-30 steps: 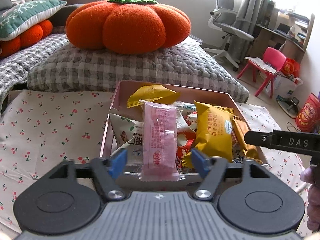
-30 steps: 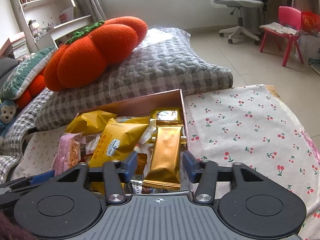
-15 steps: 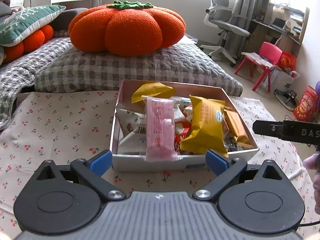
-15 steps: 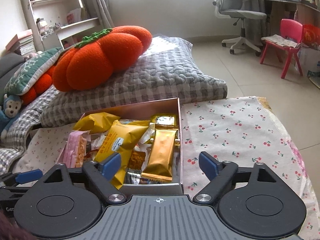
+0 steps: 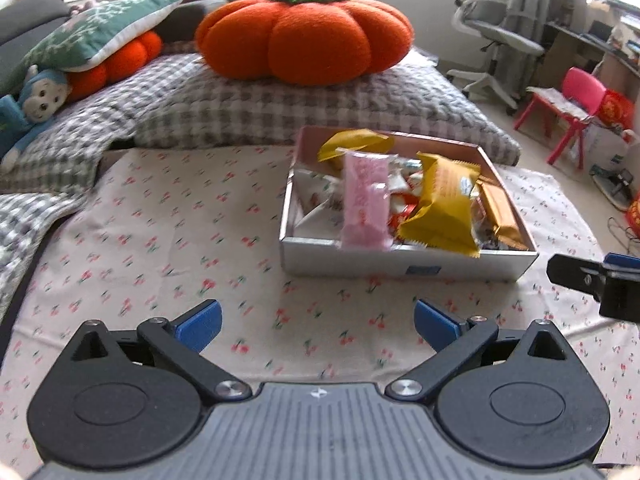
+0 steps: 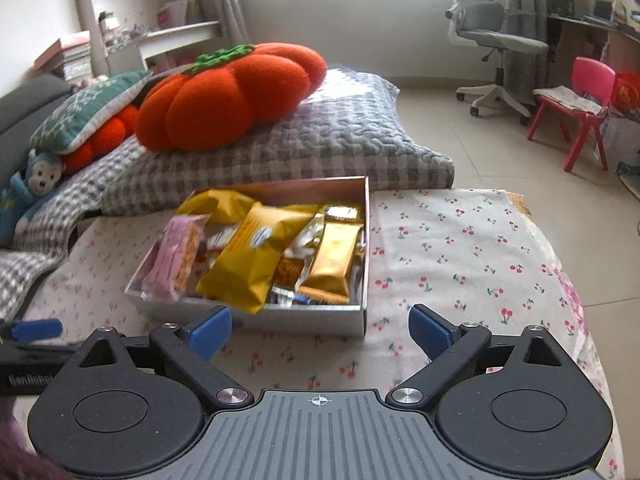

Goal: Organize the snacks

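Several wrapped snacks are piled in a shallow pink cardboard box (image 5: 404,262): a pink packet (image 5: 366,204), yellow pouch (image 5: 442,210), gold bar (image 6: 334,262). Both the left gripper (image 5: 316,322) and right gripper (image 6: 318,330) are spread wide, nothing grasped.

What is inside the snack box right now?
The box holds a pink packet, a yellow bag, a gold bar and a yellow wrapper. Smaller snacks beneath are mostly covered.

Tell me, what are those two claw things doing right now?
Left gripper open, empty. Right gripper open, empty. Snack box full, pink packet and gold bar on top. Nothing blocking.
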The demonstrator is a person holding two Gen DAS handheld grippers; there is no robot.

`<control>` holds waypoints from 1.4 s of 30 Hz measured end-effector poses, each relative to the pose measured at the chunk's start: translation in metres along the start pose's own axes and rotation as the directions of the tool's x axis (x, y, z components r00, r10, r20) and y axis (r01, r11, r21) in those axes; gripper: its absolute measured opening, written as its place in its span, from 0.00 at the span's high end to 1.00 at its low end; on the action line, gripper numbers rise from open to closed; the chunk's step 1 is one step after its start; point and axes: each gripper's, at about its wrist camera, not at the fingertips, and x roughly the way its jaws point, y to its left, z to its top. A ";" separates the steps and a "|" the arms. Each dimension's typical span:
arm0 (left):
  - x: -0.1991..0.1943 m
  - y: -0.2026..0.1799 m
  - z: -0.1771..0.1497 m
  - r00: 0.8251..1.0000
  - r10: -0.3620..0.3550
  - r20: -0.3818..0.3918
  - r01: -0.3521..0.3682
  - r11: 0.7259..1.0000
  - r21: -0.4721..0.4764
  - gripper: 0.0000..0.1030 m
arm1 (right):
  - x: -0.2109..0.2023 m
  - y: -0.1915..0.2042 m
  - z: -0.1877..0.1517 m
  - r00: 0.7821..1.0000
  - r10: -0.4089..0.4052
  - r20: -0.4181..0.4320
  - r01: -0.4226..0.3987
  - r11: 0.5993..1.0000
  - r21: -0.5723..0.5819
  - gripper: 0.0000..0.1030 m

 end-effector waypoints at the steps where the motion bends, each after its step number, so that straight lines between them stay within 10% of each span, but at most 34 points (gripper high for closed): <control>1: -0.003 0.000 -0.002 1.000 0.012 -0.004 -0.012 1.000 0.003 0.00 | -0.003 0.002 -0.003 1.000 -0.004 -0.005 0.004 1.000 -0.008 0.06; 13: -0.028 -0.002 -0.022 0.992 0.113 -0.058 -0.112 0.993 0.019 0.00 | -0.028 0.015 -0.017 0.997 -0.063 -0.053 0.065 0.997 0.033 0.05; 42: -0.033 -0.004 -0.026 0.993 0.102 -0.059 -0.102 0.995 -0.005 0.00 | -0.024 0.035 -0.028 0.993 -0.041 -0.109 0.043 0.999 0.018 0.05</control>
